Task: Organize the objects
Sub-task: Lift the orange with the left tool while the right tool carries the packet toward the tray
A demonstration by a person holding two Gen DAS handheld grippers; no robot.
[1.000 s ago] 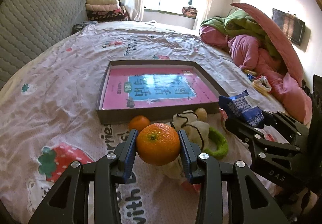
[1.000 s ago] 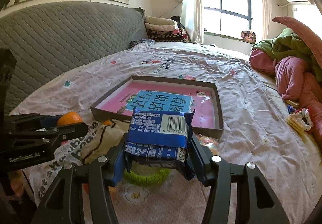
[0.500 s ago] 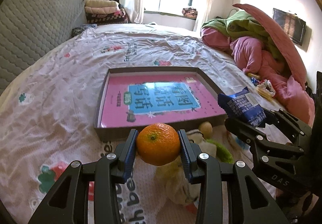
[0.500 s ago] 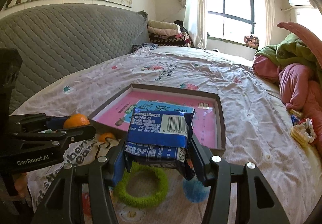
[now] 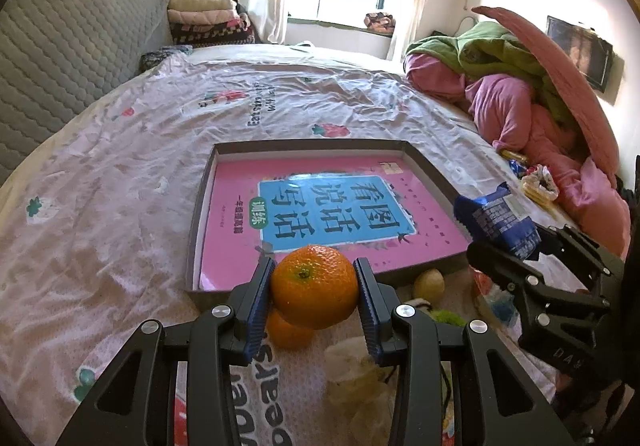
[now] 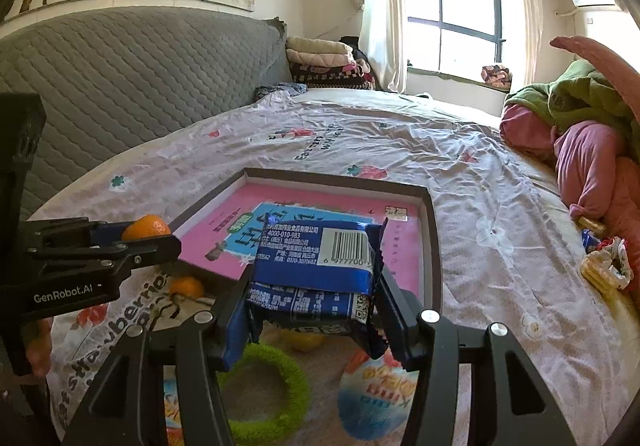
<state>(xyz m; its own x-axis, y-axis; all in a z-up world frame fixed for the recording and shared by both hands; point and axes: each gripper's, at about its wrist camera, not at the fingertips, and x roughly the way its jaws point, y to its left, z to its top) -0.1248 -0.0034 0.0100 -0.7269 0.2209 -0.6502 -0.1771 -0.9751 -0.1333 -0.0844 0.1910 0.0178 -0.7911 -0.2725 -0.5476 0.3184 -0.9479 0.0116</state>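
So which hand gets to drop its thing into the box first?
Probably the left. The left gripper grips an orange right at the near rim of the box. The right gripper holds its blue snack packet at that edge too, but nearer the corner.

A: What sits behind the orange [image 5: 314, 286] in the left wrist view?

B: A second orange [image 5: 286, 330], mostly covered by the first one and by the left pad. At the lower middle, a pale crumpled thing [image 5: 352, 362] is too blurred to name.

A: And the tray [image 5: 308, 145]?

B: Its near edge is partly hidden by the fruit. In the right wrist view the blue packet [image 6: 316, 266] covers much of the pink book [image 6: 224, 221], so the title reads only in part.

A: Anything under that packet?

B: A yellow object [image 6: 304, 342], only a sliver showing. The green ring [image 6: 276, 398] is cut by the gripper's frame. At the far left edge a hand [image 6: 38, 346] shows only in part.
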